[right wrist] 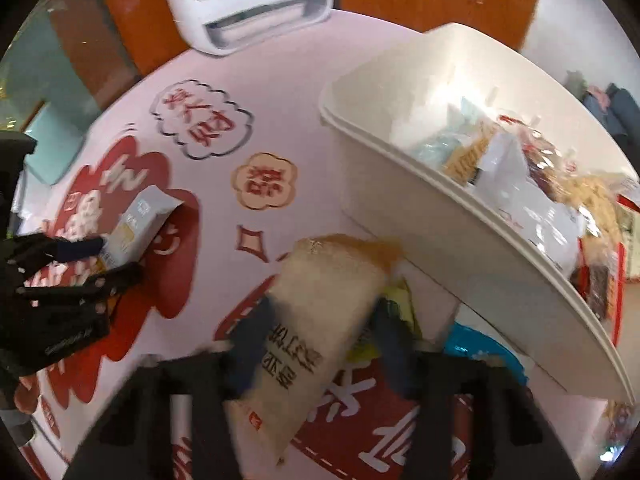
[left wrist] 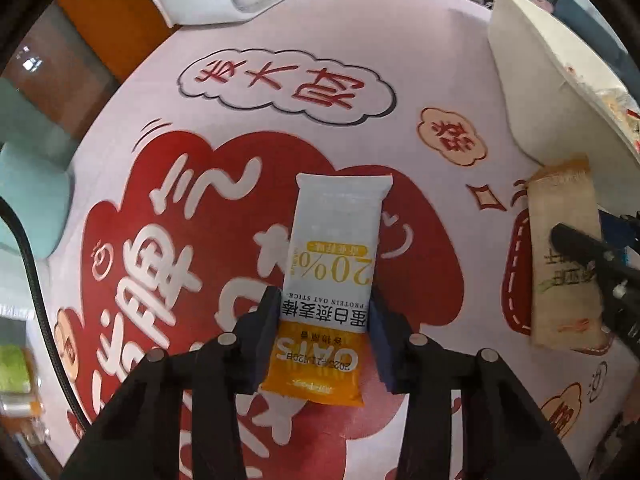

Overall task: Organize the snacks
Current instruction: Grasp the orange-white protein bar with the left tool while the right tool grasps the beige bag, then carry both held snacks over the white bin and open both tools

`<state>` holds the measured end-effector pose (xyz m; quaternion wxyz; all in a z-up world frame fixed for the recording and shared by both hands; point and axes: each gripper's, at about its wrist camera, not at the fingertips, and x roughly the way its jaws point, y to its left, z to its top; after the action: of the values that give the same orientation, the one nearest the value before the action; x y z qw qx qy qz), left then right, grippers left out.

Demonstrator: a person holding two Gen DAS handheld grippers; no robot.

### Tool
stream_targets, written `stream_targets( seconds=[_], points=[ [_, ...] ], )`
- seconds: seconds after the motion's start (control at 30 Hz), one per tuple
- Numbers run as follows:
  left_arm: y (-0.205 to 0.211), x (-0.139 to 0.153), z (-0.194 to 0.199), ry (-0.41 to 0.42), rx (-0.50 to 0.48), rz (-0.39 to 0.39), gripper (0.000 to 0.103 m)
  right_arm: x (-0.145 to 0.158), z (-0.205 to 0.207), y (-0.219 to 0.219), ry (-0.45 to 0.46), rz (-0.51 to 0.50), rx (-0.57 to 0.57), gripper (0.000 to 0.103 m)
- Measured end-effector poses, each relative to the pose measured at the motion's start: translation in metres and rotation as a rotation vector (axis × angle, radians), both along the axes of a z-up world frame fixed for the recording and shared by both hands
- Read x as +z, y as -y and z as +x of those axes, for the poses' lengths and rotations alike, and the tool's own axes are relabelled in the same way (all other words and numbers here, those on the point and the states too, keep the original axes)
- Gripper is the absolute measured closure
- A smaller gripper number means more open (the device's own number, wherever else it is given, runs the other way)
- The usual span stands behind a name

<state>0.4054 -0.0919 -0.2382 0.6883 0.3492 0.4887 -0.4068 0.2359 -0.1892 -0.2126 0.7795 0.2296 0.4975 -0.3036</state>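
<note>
My left gripper is shut on a white and orange oat stick packet, its pads pressing both long sides above the printed tablecloth. From the right wrist view the same packet and left gripper show at the left. My right gripper is shut on a beige snack packet, held tilted beside the white bin. That beige packet and the right gripper also show at the right in the left wrist view.
The white bin holds several snack packets. A blue packet and a yellow-green one lie under the bin's near side. A white appliance stands at the table's far edge. A teal chair is at the left.
</note>
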Motion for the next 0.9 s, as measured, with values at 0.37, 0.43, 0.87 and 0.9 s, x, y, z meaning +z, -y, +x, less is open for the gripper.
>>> stream_targets(
  seconds=[0.37, 0.43, 0.87, 0.9],
  points=[
    [-0.034, 0.003, -0.042, -0.013, 0.107, 0.033, 0.066, 0.002, -0.017, 0.002, 0.033, 0.096, 0.060, 0.088],
    [-0.040, 0.008, -0.051, -0.017, 0.123, 0.028, 0.066, 0.003, -0.022, 0.002, 0.031, 0.117, 0.077, 0.089],
    [-0.092, 0.079, -0.136, -0.148, 0.328, -0.178, 0.066, 0.067, -0.078, 0.004, 0.192, 0.178, 0.275, 0.089],
    [-0.094, 0.088, -0.149, -0.146, 0.345, -0.200, 0.066, 0.077, -0.086, 0.003, 0.209, 0.161, 0.301, 0.089]
  ],
)
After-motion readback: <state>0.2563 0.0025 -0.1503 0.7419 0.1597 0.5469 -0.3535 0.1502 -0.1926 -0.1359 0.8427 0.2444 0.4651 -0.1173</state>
